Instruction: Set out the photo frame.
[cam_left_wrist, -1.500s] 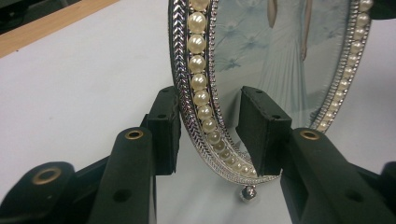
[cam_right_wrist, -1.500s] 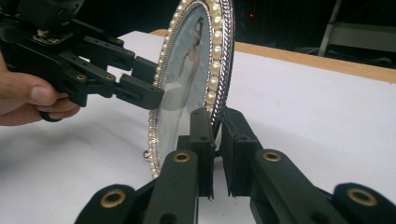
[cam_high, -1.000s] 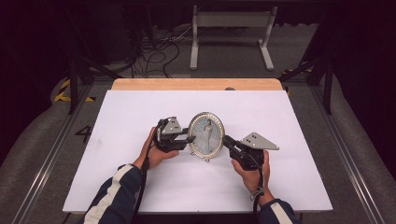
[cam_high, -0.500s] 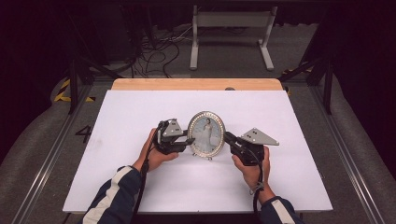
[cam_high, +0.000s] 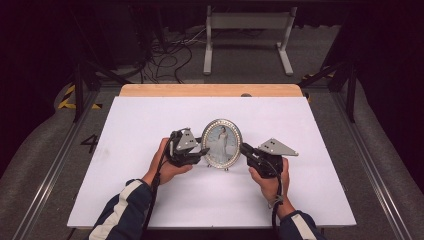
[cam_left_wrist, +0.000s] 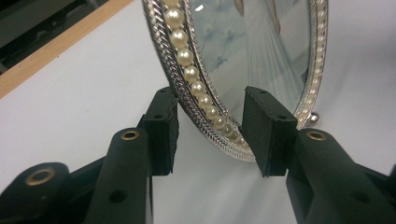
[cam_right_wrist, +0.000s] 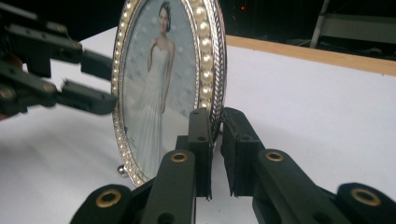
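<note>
High view, starting at the bottom edge: two striped sleeves come up into the frame, each hand carrying a gripper. The left gripper sits left of centre and the right gripper right of centre, both aimed inward at an oval pearl-rimmed picture frame that stands upright in the middle of the white worktop. Beyond the worktop's far wooden edge, at the top of the frame, lie a dark floor, loose cables at upper left, and a grey metal stand at upper centre.

Left gripper view: the two black jaws stand apart on either side of the frame's lower rim. One pad is just behind the rim and the other is in front of the glass; a clear gap shows on the front side. These jaws have just been opening, with the rim between them and no longer clamped.

Right gripper view: the jaws are nearly together, pinching the frame's edge near its lower part, so this gripper holds the frame. At the left of this view the left gripper reaches toward the frame's opposite rim.
</note>
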